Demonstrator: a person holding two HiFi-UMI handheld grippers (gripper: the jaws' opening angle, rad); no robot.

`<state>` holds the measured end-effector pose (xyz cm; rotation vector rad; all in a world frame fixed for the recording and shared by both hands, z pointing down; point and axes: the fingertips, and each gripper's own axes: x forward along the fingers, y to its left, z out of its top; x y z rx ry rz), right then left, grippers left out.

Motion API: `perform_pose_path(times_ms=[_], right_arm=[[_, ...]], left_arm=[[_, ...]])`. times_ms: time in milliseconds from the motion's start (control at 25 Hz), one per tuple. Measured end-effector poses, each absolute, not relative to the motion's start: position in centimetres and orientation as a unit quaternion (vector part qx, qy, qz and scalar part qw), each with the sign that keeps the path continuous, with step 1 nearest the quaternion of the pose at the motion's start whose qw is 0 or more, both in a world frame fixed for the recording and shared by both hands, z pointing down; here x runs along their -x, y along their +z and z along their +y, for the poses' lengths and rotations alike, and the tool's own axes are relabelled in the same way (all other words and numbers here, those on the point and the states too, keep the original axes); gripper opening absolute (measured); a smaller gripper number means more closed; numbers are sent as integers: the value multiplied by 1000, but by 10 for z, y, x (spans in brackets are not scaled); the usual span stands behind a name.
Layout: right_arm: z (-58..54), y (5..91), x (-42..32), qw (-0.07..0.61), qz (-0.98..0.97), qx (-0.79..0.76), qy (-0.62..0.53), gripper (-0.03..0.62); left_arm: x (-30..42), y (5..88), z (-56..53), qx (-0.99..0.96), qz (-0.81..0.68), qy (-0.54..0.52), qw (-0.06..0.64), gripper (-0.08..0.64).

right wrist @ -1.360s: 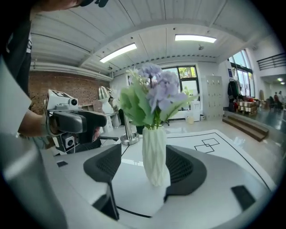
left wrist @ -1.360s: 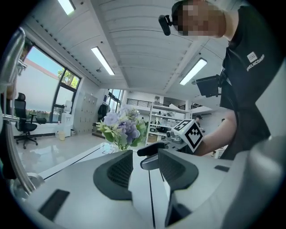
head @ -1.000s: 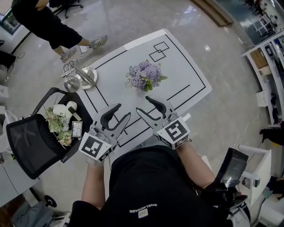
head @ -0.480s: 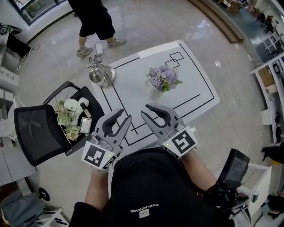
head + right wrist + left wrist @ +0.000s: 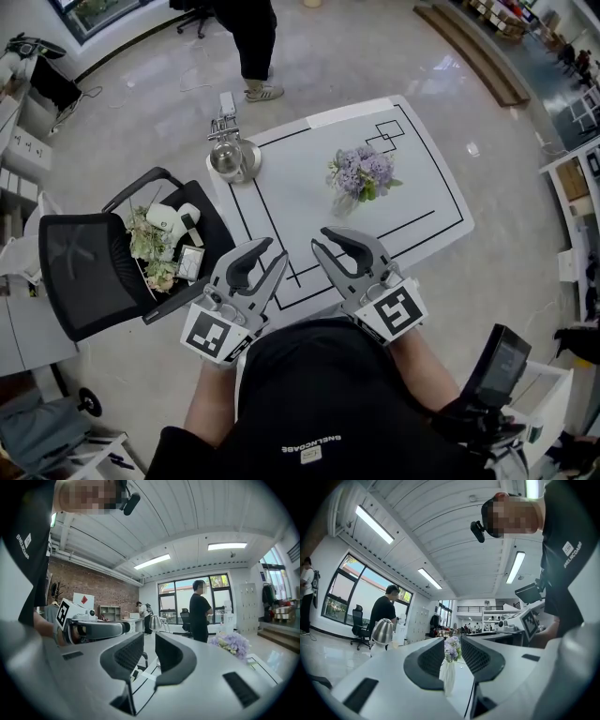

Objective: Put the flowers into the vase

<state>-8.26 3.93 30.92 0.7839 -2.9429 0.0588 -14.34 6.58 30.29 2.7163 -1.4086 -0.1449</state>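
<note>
While flowers (image 5: 363, 171) sit in the vase (image 5: 342, 202), the left gripper (image 5: 275, 249) and right gripper (image 5: 320, 238) have just been closing, jaws apart, holding nothing.

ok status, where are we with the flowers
Both empty: left gripper, right gripper, jaws just narrowed, nothing between. Purple flowers standing in vase on table. Second bunch on chair. Nothing between grippers and vase.

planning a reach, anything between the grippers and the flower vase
Nothing visible: the table is bare from the left gripper and right gripper to the flower vase; the kettle stands off at its left corner. Both pairs of jaws have just been closing, empty.
</note>
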Motion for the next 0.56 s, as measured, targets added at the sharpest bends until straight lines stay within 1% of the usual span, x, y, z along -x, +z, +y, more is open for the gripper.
perform_pose_path(times_ms=[120, 240, 400, 560], right_arm=[[41, 310, 80, 43, -964, -261, 23, 83], [41, 317, 76, 55, -962, -267, 26, 83], [41, 316, 76, 45, -963, -264, 25, 83], [44, 323, 74, 58, -963, -261, 31, 83]], left_arm=[[145, 304, 67, -886, -460, -48, 37, 96], [147, 304, 67, -885, -462, -50, 39, 70], [143, 304, 68, -886, -460, -51, 35, 6], [137, 302, 69, -889, -455, -50, 33, 5]])
